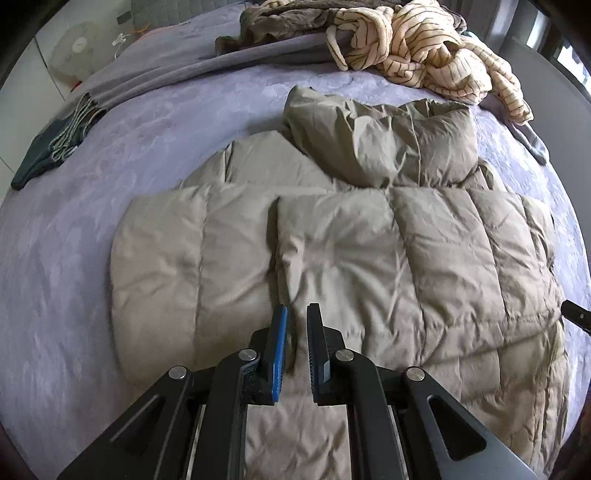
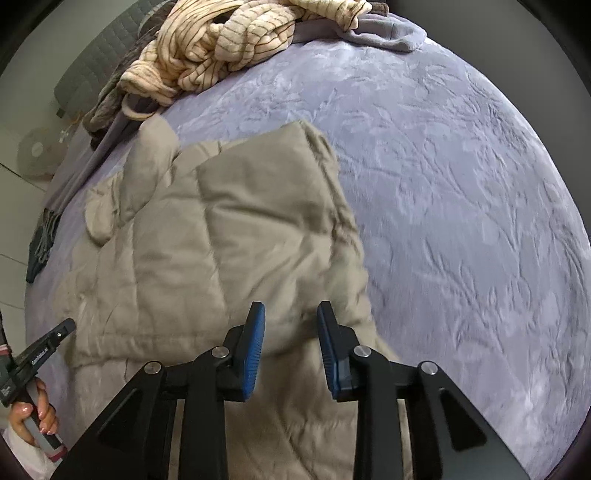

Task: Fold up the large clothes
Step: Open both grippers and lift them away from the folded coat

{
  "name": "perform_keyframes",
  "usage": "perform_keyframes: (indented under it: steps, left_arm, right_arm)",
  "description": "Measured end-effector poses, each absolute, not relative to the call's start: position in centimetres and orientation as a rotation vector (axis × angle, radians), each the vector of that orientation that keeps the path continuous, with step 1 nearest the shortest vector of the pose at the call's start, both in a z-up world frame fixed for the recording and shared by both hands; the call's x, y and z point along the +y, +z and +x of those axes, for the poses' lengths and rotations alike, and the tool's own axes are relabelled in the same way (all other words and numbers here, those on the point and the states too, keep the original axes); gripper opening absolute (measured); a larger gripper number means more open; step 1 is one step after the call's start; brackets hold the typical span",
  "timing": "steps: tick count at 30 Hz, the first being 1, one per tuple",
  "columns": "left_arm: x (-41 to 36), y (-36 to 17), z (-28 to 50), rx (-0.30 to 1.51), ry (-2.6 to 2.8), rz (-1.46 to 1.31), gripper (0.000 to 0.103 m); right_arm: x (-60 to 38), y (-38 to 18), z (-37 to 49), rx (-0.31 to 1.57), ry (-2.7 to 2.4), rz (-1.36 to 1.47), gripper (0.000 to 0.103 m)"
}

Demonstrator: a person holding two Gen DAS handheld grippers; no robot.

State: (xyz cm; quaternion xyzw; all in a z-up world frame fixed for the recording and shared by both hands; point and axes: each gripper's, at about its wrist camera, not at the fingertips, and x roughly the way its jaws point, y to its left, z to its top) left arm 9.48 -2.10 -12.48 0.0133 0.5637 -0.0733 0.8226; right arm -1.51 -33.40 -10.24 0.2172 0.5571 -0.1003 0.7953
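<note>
A large beige quilted puffer jacket [image 1: 332,236] lies spread on the bed, its hood [image 1: 384,144] bunched at the far end and a sleeve folded across its body. My left gripper [image 1: 297,314] hovers over the jacket's near middle, jaws slightly apart with nothing between them. In the right wrist view the jacket [image 2: 207,240] fills the left centre. My right gripper [image 2: 291,314] is open over the jacket's right edge, empty. The left gripper's body [image 2: 40,354] and the hand holding it show at the lower left there.
The bed has a lilac plush cover [image 2: 461,221]. A cream striped garment [image 1: 424,48] and a grey-brown one [image 1: 280,18] are heaped at the far end. A dark folded garment [image 1: 51,144] lies at the left edge. A fan [image 1: 74,51] stands beyond.
</note>
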Motion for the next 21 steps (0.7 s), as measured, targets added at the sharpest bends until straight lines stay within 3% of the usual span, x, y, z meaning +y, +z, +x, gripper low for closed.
perform_keyframes:
  steps: [14,16,17,21]
  left_arm:
    - [-0.9,-9.6,4.1,1.231,-0.215,0.01,0.013]
    - [-0.6,-9.4,3.5,1.242,-0.223,-0.004,0.081]
    - [-0.2,-8.8,2.8,1.213,-0.197,-0.013,0.1]
    - [0.1,-7.7,1.1,1.182,-0.186,0.03,0.102]
  right_arm:
    - [-31.0,-8.3,-6.0,1.244,-0.209,0.499,0.042]
    - [-30.5,-7.8,-6.5,1.247,-0.203,0.5,0.045]
    - [-30.4,-7.7,-6.6,1.249,-0.201,0.498,0.046]
    - [-29.5,-6.9,-7.5,1.259,-0.194,0.492,0.048]
